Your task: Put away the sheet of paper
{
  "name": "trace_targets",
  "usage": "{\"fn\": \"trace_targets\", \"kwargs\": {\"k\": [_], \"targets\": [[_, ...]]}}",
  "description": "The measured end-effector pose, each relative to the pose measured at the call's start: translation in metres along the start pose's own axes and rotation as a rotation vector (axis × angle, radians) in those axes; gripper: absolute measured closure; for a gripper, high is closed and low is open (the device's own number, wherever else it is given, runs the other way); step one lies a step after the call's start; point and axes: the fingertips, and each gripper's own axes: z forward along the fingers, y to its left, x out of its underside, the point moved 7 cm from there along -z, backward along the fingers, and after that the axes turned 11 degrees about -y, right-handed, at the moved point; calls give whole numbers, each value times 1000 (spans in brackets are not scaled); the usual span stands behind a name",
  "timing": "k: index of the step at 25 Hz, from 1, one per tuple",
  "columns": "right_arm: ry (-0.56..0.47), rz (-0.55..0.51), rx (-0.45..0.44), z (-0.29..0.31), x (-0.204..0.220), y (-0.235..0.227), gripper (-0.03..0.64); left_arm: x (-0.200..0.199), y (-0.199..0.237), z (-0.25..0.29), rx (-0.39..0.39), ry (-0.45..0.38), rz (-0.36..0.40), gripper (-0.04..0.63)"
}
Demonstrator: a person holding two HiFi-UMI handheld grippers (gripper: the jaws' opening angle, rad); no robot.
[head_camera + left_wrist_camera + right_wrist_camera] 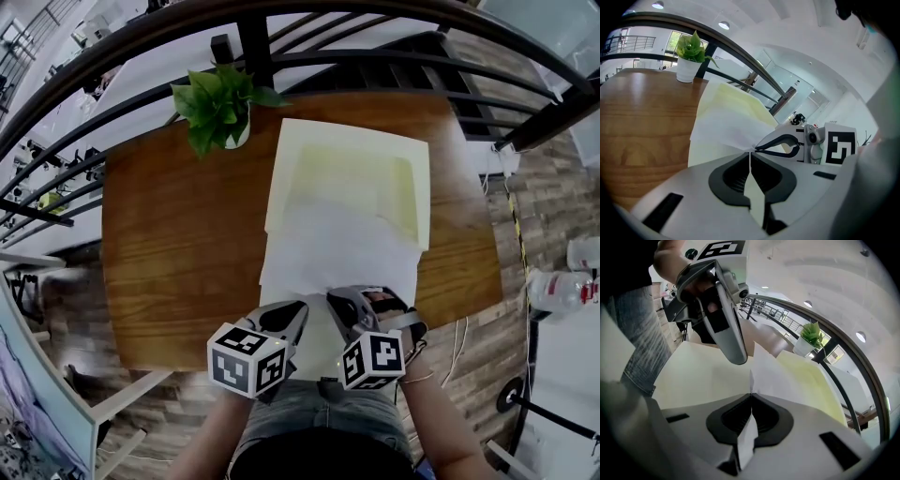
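The left tongs [750, 153] and right tongs [751, 393] each pinch the white paper [337, 253] tight, at 6 o'clock on the bench [178, 234].

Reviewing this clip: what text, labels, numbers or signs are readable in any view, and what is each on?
No words or numbers can be read in any view.
Left marker cube and right marker cube: black-and-white square patterns only, no letters.
Sheet of paper and pale yellow folder: blank.
Bottle at the head view's right edge: label too blurred to read.
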Motion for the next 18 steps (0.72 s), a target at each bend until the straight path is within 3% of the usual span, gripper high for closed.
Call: {"fn": "trace_targets", "kwargs": {"k": [5, 13, 18], "targets": [[2, -80, -24, 6, -2, 2, 588, 0, -2, 1, 1, 5, 11, 571], [43, -74, 34, 6, 12, -16, 588, 0, 3, 7, -14, 13, 13, 571], [58, -16, 91, 4, 16, -31, 588, -3, 2, 12, -13, 9, 18, 571]]}}
